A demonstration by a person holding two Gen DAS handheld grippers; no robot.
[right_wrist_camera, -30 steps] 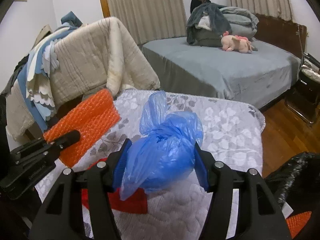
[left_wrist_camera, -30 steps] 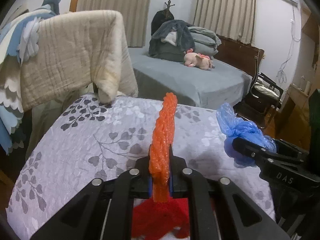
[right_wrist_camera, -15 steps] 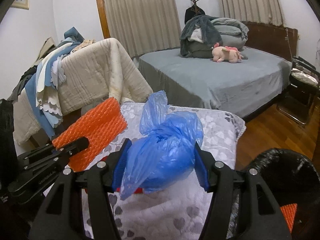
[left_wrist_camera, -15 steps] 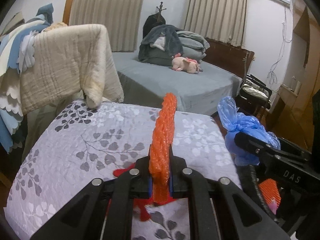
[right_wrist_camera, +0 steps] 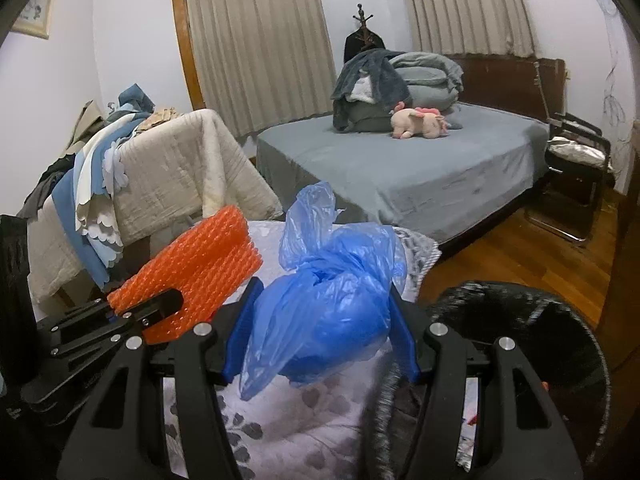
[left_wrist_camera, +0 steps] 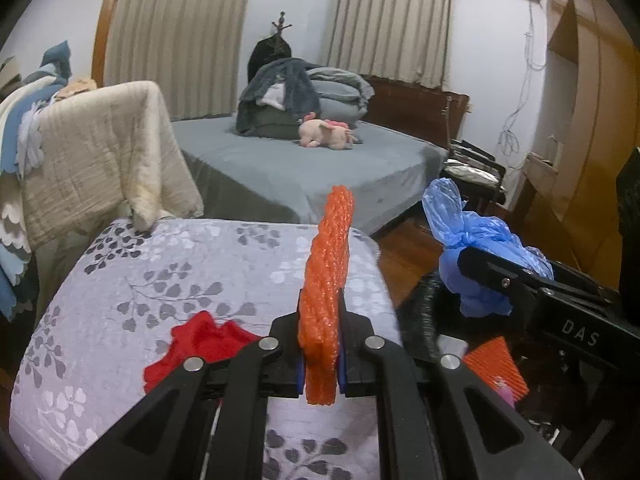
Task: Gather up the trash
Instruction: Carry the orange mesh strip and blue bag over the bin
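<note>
Both loaded: left gripper (left_wrist_camera: pixel 319 364) fingers clamp orange bubble wrap (left_wrist_camera: pixel 326 280), right gripper (right_wrist_camera: pixel 320 344) grips blue bag (right_wrist_camera: pixel 332 308). Black bin (right_wrist_camera: pixel 520 320) near right (some trash inside). Red scrap (left_wrist_camera: pixel 200 344) left on floral bedspread (left_wrist_camera: pixel 160 272).

Two orange wraps (left_wrist_camera: pixel 326 280), one blue bag (right_wrist_camera: pixel 336 312)

Glossy orange bubble wrap (left_wrist_camera: pixel 326 280), crinkled blue plastic bag (right_wrist_camera: pixel 332 300)

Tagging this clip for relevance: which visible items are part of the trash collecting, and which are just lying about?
Job:
orange bubble wrap in left claw
blue plastic bag in right claw
black trash bag
red scrap

Lying about:
pink plush toy
beige blanket
</note>
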